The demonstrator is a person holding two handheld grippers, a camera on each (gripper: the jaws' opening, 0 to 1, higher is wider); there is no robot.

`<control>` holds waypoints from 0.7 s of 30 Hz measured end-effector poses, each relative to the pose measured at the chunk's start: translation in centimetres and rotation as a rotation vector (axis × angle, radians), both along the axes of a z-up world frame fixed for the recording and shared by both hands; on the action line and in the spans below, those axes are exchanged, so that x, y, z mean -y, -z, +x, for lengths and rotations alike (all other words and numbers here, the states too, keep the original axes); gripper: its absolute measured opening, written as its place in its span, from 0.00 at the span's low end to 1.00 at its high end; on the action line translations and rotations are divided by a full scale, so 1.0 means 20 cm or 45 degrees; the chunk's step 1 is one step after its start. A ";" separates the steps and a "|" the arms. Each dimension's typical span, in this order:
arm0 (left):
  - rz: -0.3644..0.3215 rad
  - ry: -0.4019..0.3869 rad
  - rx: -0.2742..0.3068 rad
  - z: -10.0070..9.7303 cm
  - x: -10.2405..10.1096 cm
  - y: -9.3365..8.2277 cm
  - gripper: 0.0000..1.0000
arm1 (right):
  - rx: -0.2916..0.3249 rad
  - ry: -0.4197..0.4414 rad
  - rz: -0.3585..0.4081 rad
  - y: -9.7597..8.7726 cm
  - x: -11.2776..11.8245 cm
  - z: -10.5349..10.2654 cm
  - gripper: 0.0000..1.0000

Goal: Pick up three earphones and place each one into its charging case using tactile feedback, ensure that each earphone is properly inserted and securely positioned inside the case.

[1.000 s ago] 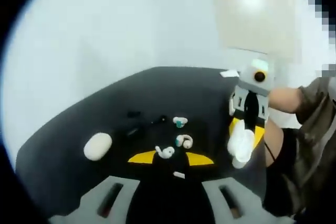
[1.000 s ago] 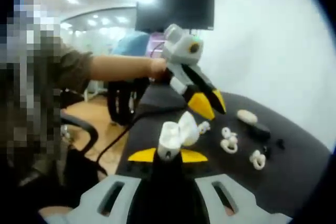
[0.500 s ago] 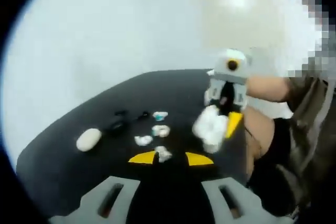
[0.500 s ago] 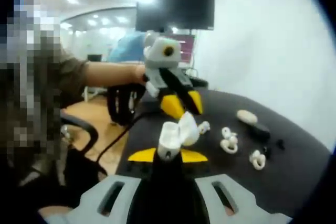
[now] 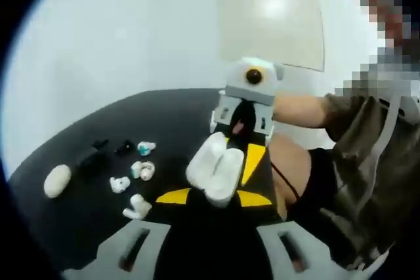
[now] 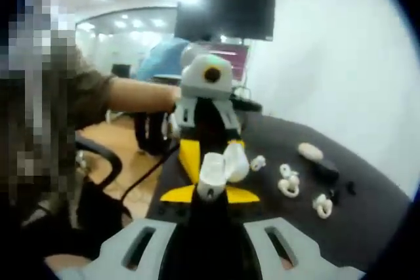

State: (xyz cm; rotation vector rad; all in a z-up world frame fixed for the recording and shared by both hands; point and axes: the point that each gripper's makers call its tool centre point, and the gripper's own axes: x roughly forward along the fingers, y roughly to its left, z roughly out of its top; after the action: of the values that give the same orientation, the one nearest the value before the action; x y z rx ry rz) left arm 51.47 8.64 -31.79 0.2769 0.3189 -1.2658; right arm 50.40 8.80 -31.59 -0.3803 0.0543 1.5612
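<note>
- White and open-lidded, a charging case (image 6: pixel 220 168) sits pinched between the yellow-tipped jaws of the right hand-held gripper (image 6: pixel 209 193), held up above the near edge of the table (image 6: pixel 367 227).
- In the left gripper view the same charging case (image 5: pixel 215 167) shows from its other side, just in front of the left hand-held gripper (image 5: pixel 211 196), with the right hand-held gripper (image 5: pixel 244 119) behind it, facing the camera.
- In the right gripper view the left hand-held gripper (image 6: pixel 205 137) faces the case from just behind it, its yellow tips pointing down at the case. I cannot tell whether its jaws hold anything or how wide they stand; the case hides their tips in its own view.
- Black table (image 5: pixel 79 221) surface carries the loose pieces: several white earphones (image 5: pixel 140 170) lie in a small cluster, one of them with a teal part (image 5: pixel 146 147).
- A closed white oval case (image 5: pixel 56 180) rests well apart from the cluster, nearer the table's far rim.
- Two small dark items (image 5: pixel 98 152) lie beside the cluster; too small to tell what they are.
- In the right gripper view the earphones (image 6: pixel 287 181) lie to the right of the held case, with the oval case (image 6: pixel 310 151) beyond them.
- A person's bare forearm (image 6: pixel 141 94) reaches in to the left hand-held gripper.
</note>
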 end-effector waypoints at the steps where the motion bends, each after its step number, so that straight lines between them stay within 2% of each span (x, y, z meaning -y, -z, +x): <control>1: 0.013 -0.005 -0.004 0.00 0.00 0.01 0.17 | -0.013 0.000 -0.004 0.00 0.00 0.00 0.17; 4: -0.007 -0.001 -0.046 0.00 -0.01 0.02 0.16 | -0.020 -0.002 -0.002 0.00 0.00 0.00 0.17; 10: -0.059 -0.002 -0.013 -0.02 -0.05 0.01 0.14 | -0.071 0.047 -0.005 0.00 0.01 0.03 0.18; 12: -0.078 0.006 0.015 -0.02 -0.05 0.01 0.14 | -0.109 0.062 0.033 -0.02 0.02 0.04 0.21; 14: -0.104 -0.003 -0.001 -0.02 -0.05 0.01 0.14 | -0.156 0.067 0.104 -0.07 0.03 0.05 0.22; 16: -0.123 -0.011 -0.045 -0.01 -0.05 0.00 0.13 | -0.189 0.076 0.227 -0.16 0.06 0.07 0.22; 18: -0.128 -0.013 -0.066 -0.01 -0.05 0.00 0.13 | -0.238 0.065 0.420 -0.31 0.10 0.08 0.22; 20: -0.133 -0.012 -0.072 -0.01 -0.05 0.00 0.14 | -0.370 0.032 0.641 -0.47 0.17 0.08 0.22; 21: -0.133 -0.011 -0.075 -0.01 -0.05 0.00 0.14 | -0.400 0.040 0.695 -0.52 0.19 0.11 0.22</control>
State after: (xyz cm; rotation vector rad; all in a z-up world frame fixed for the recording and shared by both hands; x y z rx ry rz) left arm 51.22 9.57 -31.84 0.1488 0.3027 -1.2796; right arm 52.55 4.92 -21.24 0.2941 -0.1217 1.5222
